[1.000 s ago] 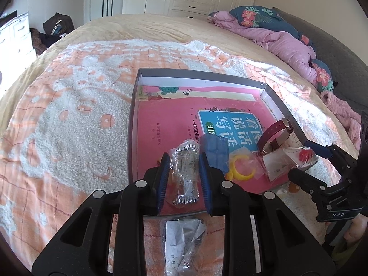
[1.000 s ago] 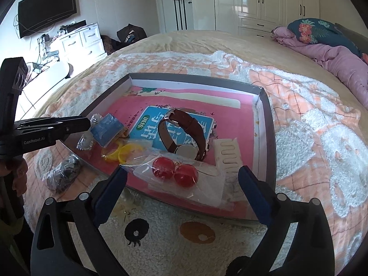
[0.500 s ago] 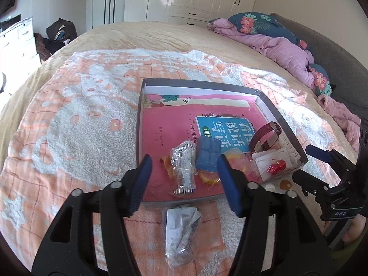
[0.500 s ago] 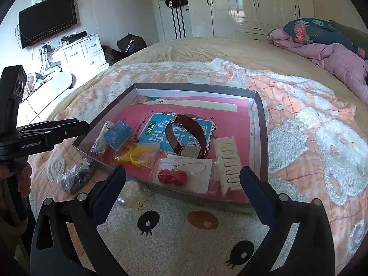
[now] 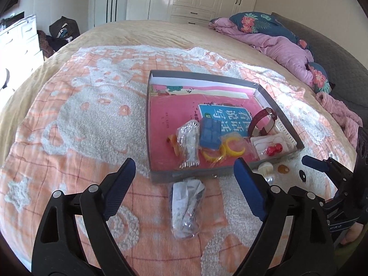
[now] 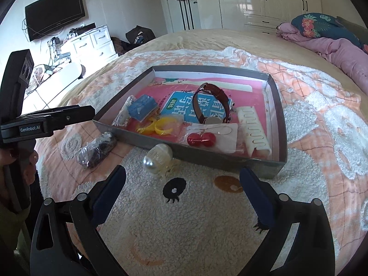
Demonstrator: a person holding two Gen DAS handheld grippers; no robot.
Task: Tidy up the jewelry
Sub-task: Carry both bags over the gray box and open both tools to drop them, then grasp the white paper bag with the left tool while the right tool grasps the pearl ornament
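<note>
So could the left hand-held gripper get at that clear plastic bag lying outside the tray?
Probably yes: the left hand-held gripper is open, the clear plastic bag lies just ahead on the blanket, nothing between.

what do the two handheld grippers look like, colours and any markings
Both are black plastic with two long fingers tipped in blue pads. The left gripper shows silver screws on its arms. In the right wrist view its side carries a white "GenRobot.AI" label and a black camera block on top. The right gripper has the same build. A greenish sleeve shows at that view's left edge.
</note>
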